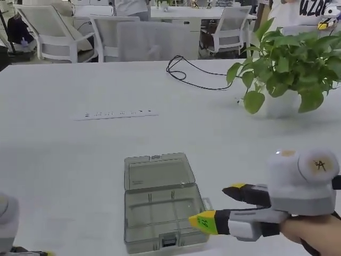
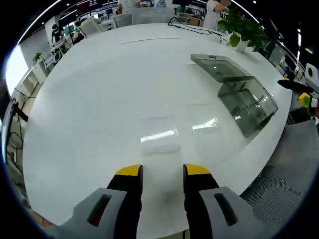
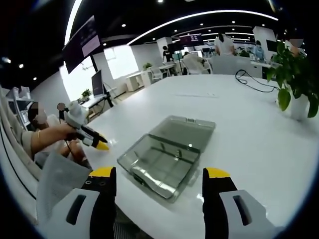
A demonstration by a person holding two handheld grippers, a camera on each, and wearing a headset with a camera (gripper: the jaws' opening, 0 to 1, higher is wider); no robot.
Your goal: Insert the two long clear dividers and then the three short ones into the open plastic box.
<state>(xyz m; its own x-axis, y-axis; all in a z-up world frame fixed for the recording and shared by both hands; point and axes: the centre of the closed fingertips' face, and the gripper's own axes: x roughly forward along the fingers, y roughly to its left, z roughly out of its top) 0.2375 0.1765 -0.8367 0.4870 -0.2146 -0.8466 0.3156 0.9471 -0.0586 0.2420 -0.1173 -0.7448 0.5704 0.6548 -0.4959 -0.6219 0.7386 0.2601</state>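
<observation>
The smoky clear plastic box (image 1: pixel 162 216) lies open near the table's front edge, its lid (image 1: pixel 155 172) folded back flat. Faint lines cross its base; I cannot tell whether they are dividers. My right gripper (image 1: pixel 219 204) hovers open just right of the box, and its own view looks over the box (image 3: pixel 164 159) between wide-apart jaws (image 3: pixel 159 174). My left gripper (image 2: pixel 163 172) is open with nothing held, low over the table. Ahead of it, clear dividers (image 2: pixel 159 135) lie flat on the white tabletop, another (image 2: pixel 204 124) nearer the box (image 2: pixel 246 102).
A potted green plant (image 1: pixel 287 69) stands at the right rear, with a black cable (image 1: pixel 186 74) looped beside it. A white power strip (image 1: pixel 114 113) lies mid-table. White chairs (image 1: pixel 53 32) stand beyond the far edge.
</observation>
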